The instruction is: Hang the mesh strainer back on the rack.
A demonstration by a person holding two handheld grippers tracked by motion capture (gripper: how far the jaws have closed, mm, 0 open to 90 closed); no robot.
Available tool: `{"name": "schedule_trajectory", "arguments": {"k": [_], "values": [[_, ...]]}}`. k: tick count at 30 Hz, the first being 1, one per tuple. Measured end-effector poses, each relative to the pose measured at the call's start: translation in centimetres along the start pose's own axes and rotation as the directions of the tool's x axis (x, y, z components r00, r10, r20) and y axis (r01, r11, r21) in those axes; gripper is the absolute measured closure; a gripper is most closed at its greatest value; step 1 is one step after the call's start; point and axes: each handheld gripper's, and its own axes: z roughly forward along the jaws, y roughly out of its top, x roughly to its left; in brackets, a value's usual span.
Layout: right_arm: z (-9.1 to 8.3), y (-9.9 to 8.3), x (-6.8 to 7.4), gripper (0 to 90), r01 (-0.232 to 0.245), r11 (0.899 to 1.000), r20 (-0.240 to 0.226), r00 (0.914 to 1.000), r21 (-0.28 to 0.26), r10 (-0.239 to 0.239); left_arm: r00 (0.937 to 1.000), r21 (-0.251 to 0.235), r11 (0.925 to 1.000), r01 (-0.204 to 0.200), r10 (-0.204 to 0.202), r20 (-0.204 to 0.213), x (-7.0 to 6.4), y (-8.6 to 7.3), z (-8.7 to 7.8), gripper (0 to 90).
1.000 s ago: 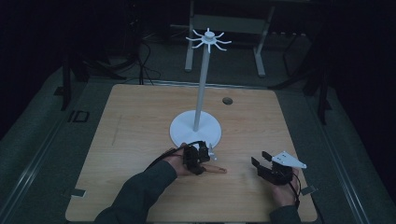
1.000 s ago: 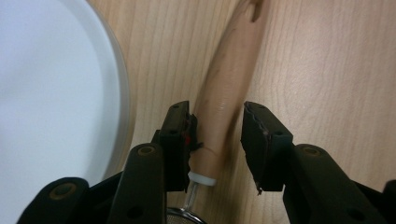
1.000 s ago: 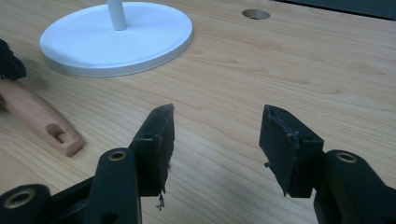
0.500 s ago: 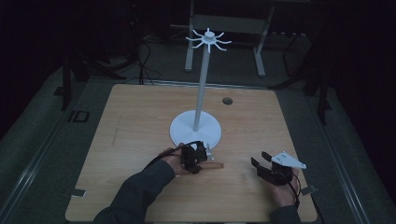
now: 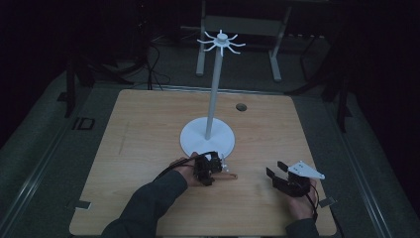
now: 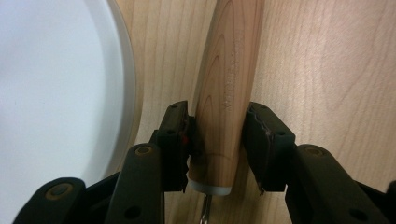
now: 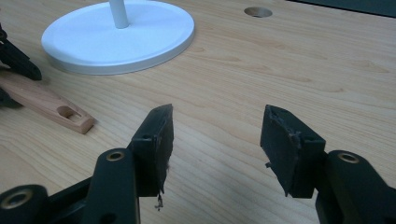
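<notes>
Little has moved: left tool (image 6: 218, 140) still clamps the wooden handle (image 6: 226, 93), blade end hidden; right tool (image 7: 215, 140) gapes empty.

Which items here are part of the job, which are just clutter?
In the job:
left gripper, jaws on either side of the wooden handle
white stand, close beside the handle

Lying about:
right gripper, open, holding nothing
table hole
metal frame behind the table

A pale wooden handle (image 6: 226, 88) with a white collar at one end and a slot hole at the other lies flat on the table (image 5: 148, 124), just beside the stand's white base (image 5: 195, 139).
</notes>
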Motion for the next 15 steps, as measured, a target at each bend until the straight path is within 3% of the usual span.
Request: {"name": "schedule_trajectory", "arguments": {"k": [7, 15], "values": [[0.04, -0.03, 0.02, 43.6, 0.000, 1.000, -0.001, 1.0000, 0.002, 0.000, 0.9999, 0.015, 0.9998, -0.010, 0.010, 0.014, 0.25, 0.03, 0.00, 62.5], [0.03, -0.05, 0.02, 43.6, -0.001, 1.000, -0.004, 1.0000, 0.000, 0.001, 0.9992, 0.023, 0.9997, 0.010, -0.011, 0.038, 0.58, 0.02, 0.01, 66.5]]}}
